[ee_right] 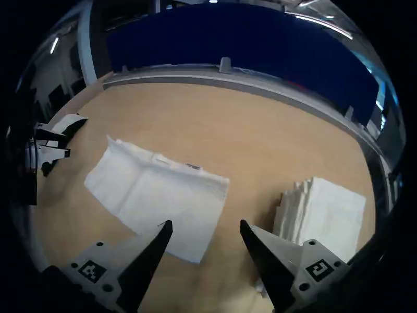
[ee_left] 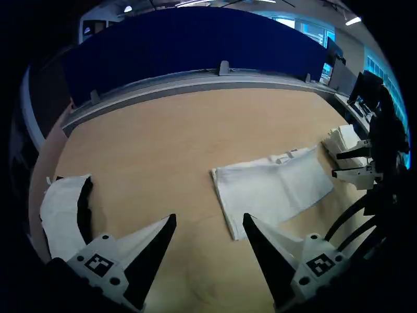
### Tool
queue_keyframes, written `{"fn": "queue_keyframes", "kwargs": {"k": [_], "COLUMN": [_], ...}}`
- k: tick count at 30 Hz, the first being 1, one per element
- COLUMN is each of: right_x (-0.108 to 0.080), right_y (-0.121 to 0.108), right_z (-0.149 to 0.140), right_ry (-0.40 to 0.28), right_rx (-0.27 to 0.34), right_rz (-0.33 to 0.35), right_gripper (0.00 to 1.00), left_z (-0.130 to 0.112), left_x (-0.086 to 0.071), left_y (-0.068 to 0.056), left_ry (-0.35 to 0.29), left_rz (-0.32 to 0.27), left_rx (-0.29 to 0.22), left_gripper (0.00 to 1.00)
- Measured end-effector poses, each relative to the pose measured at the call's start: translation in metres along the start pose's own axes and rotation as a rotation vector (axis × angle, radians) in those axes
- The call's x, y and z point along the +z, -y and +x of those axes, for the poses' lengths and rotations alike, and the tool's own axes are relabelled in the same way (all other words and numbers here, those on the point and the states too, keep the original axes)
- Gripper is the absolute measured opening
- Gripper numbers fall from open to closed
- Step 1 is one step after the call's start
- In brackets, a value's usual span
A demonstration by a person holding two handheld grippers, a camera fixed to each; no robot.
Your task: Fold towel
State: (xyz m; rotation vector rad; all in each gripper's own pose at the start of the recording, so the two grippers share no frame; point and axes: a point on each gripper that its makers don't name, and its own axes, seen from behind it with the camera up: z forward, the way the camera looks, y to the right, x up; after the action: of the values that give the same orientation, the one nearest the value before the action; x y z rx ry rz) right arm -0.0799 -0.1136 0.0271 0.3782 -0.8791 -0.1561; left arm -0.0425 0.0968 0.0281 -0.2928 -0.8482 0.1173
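The towel (ee_left: 273, 185) lies flat on the desk (ee_left: 172, 141), right of centre in the left gripper view and left of centre in the right gripper view, where it (ee_right: 156, 190) spreads as a slanted rectangle with a faint crease across it. It looks doubled over at least once, though I cannot count the layers.

The left gripper (ee_left: 208, 216) sits at the bottom of its own view with the fingers spread wide and nothing between them, its right fingertip just over the towel's near edge. The right gripper (ee_right: 205, 223) is the same: fingers wide, empty, poised above the towel's lower corner. Neither touches the cloth as far as I can tell.

A stack of folded towels (ee_right: 326, 208) stands at the lower right of the right gripper view, close beside that gripper's right finger. A loose white cloth (ee_left: 60, 211) lies at the far left of the left gripper view.

What could go wrong, as I judge it:
- A pinch at the edge may catch the top layer alone, so the fold opens instead of doubling.
- If the two grippers lift unevenly, the corners will land askew.
- A finger pressed too flat could drag the towel across the smooth desk.
- A wide swing on the right could knock the stack.
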Motion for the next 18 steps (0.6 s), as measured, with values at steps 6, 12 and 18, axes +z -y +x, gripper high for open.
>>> {"fn": "queue_keyframes", "kwargs": {"k": [6, 12, 18], "right_x": [-0.016, -0.021, -0.02], "right_y": [0.007, 0.007, 0.006], "right_z": [-0.013, -0.025, -0.031], "right_ry": [0.0, 0.01, 0.016], "right_rx": [0.0, -0.005, -0.02], "right_rz": [0.009, 0.02, 0.035], "right_gripper": [1.0, 1.0, 1.0], "left_z": [-0.025, -0.046, -0.06], "left_x": [-0.018, -0.037, -0.052], "left_y": [0.004, 0.005, 0.011], "left_ry": [-0.002, -0.014, -0.028], "left_rz": [0.041, 0.065, 0.098], "left_rx": [-0.023, -0.066, -0.1], "left_gripper": [0.95, 0.95, 0.95]}}
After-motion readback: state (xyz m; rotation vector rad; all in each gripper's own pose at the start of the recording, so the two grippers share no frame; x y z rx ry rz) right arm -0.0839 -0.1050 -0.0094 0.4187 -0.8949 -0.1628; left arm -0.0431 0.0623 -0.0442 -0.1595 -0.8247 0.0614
